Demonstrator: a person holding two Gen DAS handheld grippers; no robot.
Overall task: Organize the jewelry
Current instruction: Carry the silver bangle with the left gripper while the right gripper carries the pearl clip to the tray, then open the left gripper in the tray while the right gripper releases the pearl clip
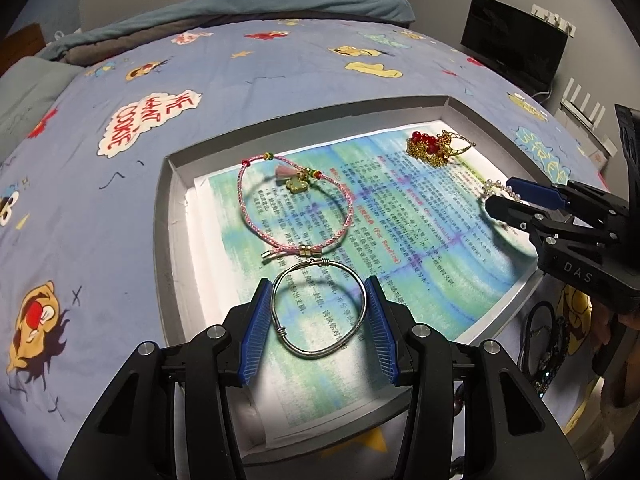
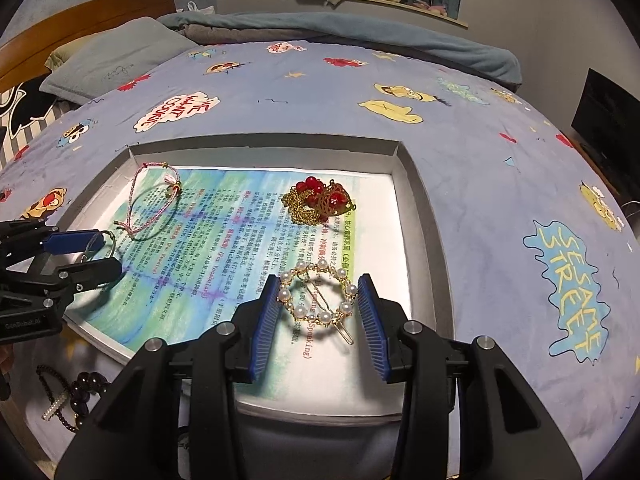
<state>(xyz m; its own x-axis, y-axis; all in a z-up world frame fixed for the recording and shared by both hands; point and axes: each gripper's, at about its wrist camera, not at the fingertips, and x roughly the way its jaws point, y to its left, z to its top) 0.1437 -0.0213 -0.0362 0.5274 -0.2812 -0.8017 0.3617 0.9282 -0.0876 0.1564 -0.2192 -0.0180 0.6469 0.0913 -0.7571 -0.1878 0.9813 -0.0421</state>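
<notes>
Jewelry is lying on printed paper [image 1: 400,216] inside a shallow grey tray [image 1: 172,216] on the bed. Left to right: the pink cord bracelet [image 1: 294,210] is sitting far left; the left gripper [image 1: 319,312] is straddling the silver bangle [image 1: 319,314], jaws parted, seemingly not pinching; the red-beaded gold piece [image 2: 320,200] is resting farther back; the right gripper [image 2: 318,304] is bracketing the pearl hair clip [image 2: 318,298], jaws wide, apparently clear.

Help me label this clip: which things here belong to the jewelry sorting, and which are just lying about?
Job: silver bangle, pearl hair clip, pink cord bracelet, red-bead gold piece, grey tray, dark bead strands.
Lying about: pillow, monitor, blanket.
</notes>
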